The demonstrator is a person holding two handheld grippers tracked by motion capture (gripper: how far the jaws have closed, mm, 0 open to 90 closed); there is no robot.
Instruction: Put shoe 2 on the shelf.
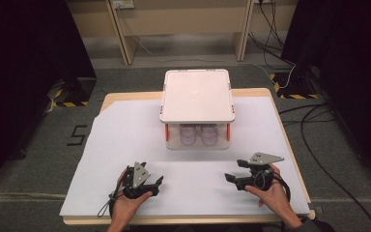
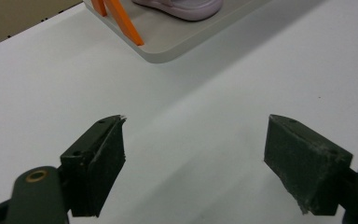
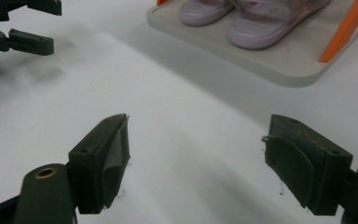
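Note:
A white two-level rack (image 1: pixel 197 94) with orange posts stands at the middle back of the table. On its lower shelf sits a pair of lilac sandals (image 1: pixel 199 135). My left gripper (image 1: pixel 157 183) rests near the front edge at the left, jaws wide open with nothing between them. My right gripper (image 1: pixel 231 178) rests at the front right, open and empty too, pointing toward the left one. In the left gripper view my left gripper (image 2: pixel 193 140) faces the rack's corner (image 2: pixel 168 44). In the right gripper view my right gripper (image 3: pixel 196 140) faces the sandals (image 3: pixel 261 23), with the left gripper (image 3: pixel 21 28) at the upper left.
A white sheet (image 1: pixel 125 145) covers the wooden table (image 1: pixel 290 145). Cables (image 1: pixel 319 125) run over the grey floor at the right. Dark panels stand on both sides, and wooden furniture legs (image 1: pixel 125 43) stand behind the table.

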